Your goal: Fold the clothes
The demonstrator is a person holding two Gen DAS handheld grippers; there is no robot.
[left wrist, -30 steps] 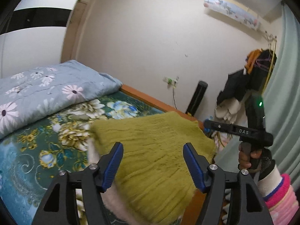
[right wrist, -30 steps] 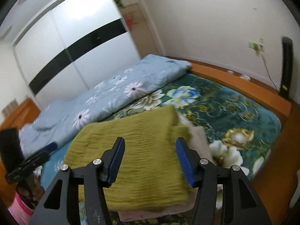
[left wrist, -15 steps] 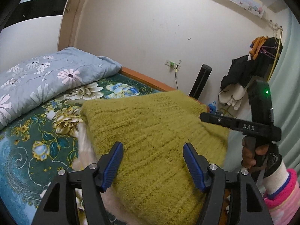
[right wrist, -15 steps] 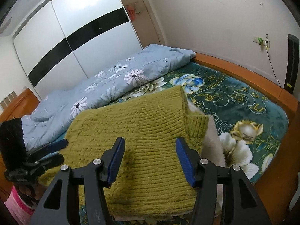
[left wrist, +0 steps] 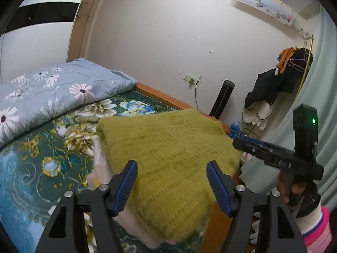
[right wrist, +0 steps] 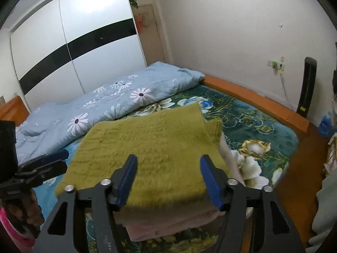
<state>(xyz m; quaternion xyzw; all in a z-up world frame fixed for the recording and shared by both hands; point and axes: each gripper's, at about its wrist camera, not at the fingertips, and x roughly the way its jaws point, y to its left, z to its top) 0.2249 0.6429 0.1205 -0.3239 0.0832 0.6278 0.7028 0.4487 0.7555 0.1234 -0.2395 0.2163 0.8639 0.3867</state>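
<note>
On bed (right wrist: 263, 103): folded green sweater (right wrist: 147, 147) stacked atop pink garment (right wrist: 168, 221), neat pile; left gripper (left wrist: 171, 181), right gripper (right wrist: 167, 179) jaws opening, pinching nothing.

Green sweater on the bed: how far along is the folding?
Done: the green sweater lies folded into a rectangle on top of a pale pink garment on the bed. In hand: nothing; the left gripper and right gripper are opening, pads clear of the knit. Left: no unfolded clothes visible here.
</note>
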